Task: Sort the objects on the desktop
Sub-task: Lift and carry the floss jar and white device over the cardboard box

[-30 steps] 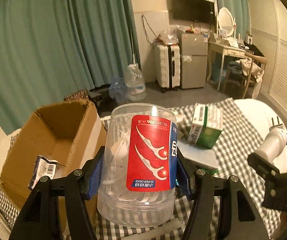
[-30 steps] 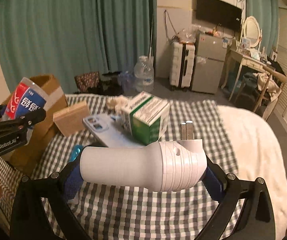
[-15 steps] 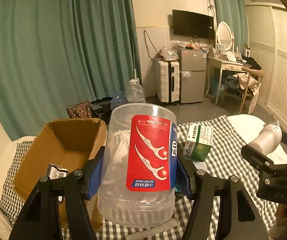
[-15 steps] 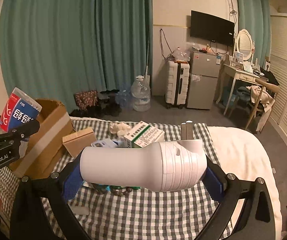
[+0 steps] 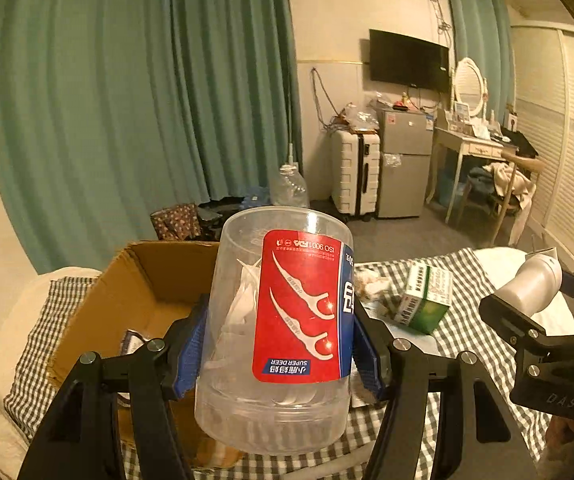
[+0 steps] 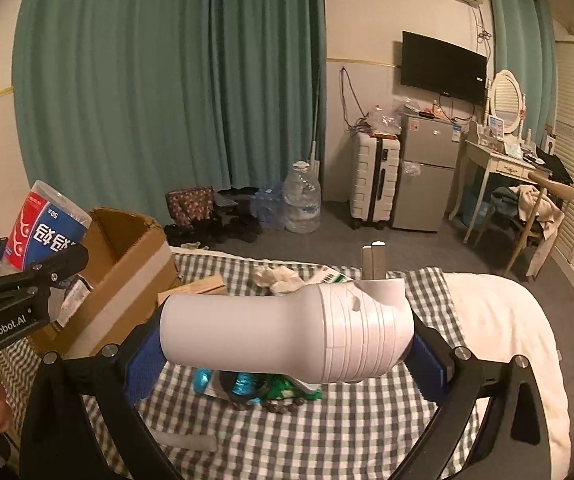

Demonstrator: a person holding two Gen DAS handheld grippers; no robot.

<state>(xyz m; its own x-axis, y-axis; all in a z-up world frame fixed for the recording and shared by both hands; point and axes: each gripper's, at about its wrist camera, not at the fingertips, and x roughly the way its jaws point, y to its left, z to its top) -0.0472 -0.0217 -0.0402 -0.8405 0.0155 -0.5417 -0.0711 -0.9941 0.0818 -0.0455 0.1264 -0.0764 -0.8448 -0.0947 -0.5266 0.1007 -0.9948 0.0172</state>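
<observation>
Clear floss-pick jar [image 5: 279, 332], red-labelled, upside down in left claw [image 5: 283, 344].

The floss jar [image 5: 275, 332] hides the cardboard box's [image 5: 139, 292] right side; the white plug [image 6: 287, 336] covers most of the green packets [image 6: 287, 388].

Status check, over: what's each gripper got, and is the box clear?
Left gripper shut on floss pick jar. Right gripper shut on white plug-in device. Both held above checkered bedding; cardboard box open, one packet inside.
</observation>
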